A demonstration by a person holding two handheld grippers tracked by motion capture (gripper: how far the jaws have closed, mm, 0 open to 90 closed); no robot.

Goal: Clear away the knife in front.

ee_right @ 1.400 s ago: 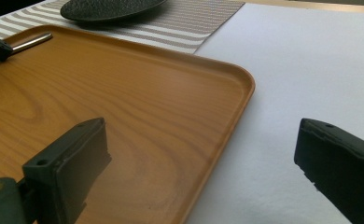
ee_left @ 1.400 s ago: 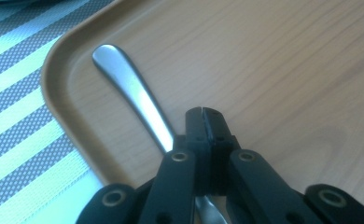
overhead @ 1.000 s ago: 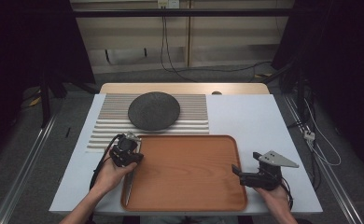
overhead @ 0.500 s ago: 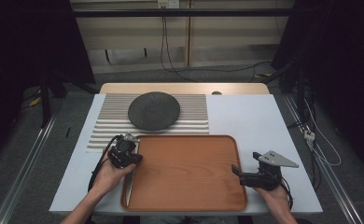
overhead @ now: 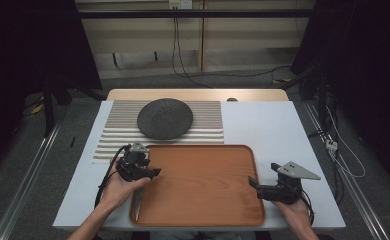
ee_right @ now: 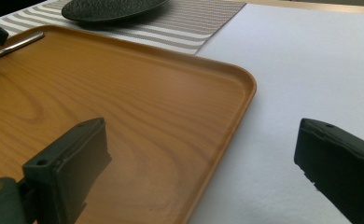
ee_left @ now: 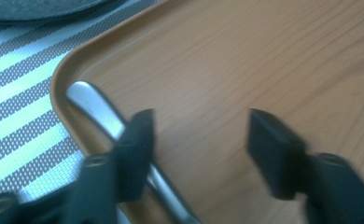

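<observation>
While the left gripper (overhead: pixel 150 172) is hovering at the near-left corner of the tray (overhead: pixel 203 200), its fingers (ee_left: pixel 136 140) have just been opening and are now standing apart, gripping nothing. Item in hand: a metal utensil (ee_left: pixel 98 109), smooth, brushed silver, with a flat rounded handle end; it is lying along the tray's left rim, one finger sitting just over it, though whether the two are touching cannot be told. In the high view the utensil (overhead: pixel 138 205) is running down the tray's left edge toward the person.

Tray: rectangular, rounded corners, raised lip, orange-brown wood-grain finish. Placemat (overhead: pixel 203 122): woven, grey and white stripes, lying behind the tray. Plate (overhead: pixel 164 118): round, dark, speckled matte surface, sitting on the placemat. Worktop (overhead: pixel 273 130): flat white surface.

Right gripper (overhead: pixel 253 185): fingers (ee_right: pixel 68 163) are standing wide apart, straddling the tray's right rim, holding nothing; one finger is over the tray, the other over the worktop.
</observation>
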